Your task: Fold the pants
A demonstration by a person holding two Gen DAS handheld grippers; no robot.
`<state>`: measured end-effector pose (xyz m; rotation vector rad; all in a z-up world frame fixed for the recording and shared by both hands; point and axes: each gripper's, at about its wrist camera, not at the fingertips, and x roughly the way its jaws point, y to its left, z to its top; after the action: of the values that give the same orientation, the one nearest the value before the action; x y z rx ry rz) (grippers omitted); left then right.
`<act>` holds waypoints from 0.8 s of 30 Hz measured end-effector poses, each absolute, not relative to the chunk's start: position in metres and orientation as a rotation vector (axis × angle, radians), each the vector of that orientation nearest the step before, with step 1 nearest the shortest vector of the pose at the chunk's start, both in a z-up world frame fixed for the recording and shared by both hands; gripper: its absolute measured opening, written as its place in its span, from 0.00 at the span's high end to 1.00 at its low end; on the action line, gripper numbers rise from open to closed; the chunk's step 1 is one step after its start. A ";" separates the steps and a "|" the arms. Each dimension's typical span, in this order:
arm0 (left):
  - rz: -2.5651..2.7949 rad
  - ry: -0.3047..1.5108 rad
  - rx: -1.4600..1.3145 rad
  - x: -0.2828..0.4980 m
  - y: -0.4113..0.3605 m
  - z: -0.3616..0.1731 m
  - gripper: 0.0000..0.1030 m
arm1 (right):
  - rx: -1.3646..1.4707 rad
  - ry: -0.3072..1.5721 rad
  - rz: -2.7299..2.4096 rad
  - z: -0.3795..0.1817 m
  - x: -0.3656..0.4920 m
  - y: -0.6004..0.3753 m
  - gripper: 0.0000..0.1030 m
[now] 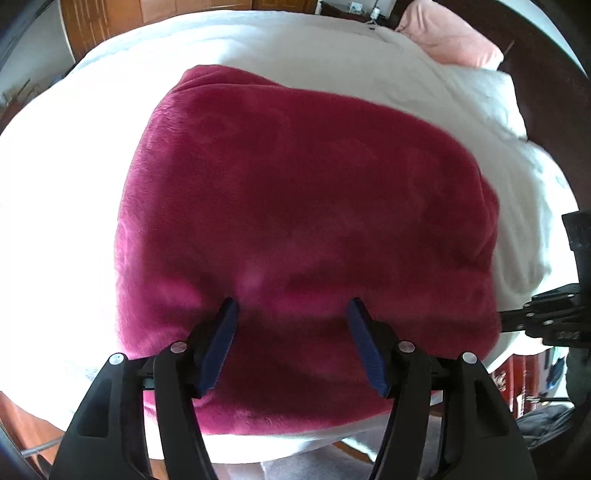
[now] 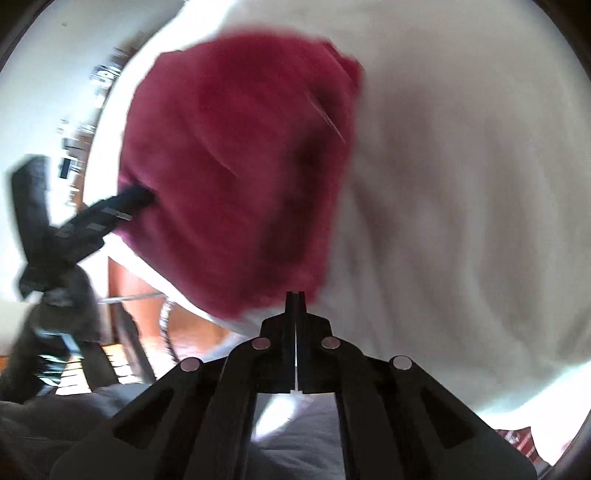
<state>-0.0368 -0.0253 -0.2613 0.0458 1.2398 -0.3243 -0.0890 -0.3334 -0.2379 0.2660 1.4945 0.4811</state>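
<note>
The magenta fleece pants (image 1: 295,206) lie folded into a thick rectangular bundle on a white bed (image 1: 66,192). My left gripper (image 1: 291,306) is open, its blue-padded fingers (image 1: 221,339) resting over the bundle's near edge with nothing between them. In the right wrist view the pants (image 2: 236,162) lie ahead and to the left. My right gripper (image 2: 295,295) is shut and empty, its tips just off the near corner of the bundle. The left gripper (image 2: 122,206) shows there at the bundle's left edge. The view is blurred.
A pink pillow (image 1: 447,37) and a white pillow (image 1: 491,99) lie at the bed's far right. A wooden wardrobe (image 1: 110,22) stands behind the bed. The bed's edge and the floor with clutter (image 2: 122,306) are at the left of the right wrist view.
</note>
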 end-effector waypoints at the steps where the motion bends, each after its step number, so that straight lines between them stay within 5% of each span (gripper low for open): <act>1: -0.327 1.242 0.042 -0.037 -0.026 -0.261 0.39 | 0.265 1.492 0.465 -0.242 -0.090 -0.335 1.00; 5: -0.367 1.254 0.024 -0.043 -0.036 -0.258 0.39 | 0.335 1.339 0.465 -0.209 -0.084 -0.343 0.98; 9: -0.452 1.281 0.009 -0.062 -0.057 -0.262 0.39 | 0.305 1.180 0.491 -0.165 -0.066 -0.332 0.51; 15: -0.554 1.321 0.149 -0.091 -0.098 -0.293 0.37 | 0.213 1.157 0.503 -0.179 -0.033 -0.297 0.52; 18: -0.560 1.332 0.156 -0.095 -0.093 -0.310 0.37 | 0.202 1.260 0.440 -0.219 -0.014 -0.292 0.66; 24: -0.581 1.356 0.105 -0.091 -0.091 -0.310 0.38 | 0.241 1.318 0.399 -0.245 -0.011 -0.299 0.66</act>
<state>-0.0913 -0.0909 -0.3100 0.1045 1.3556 -0.5813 -0.0106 -0.2992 -0.2450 0.2406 1.3177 0.3993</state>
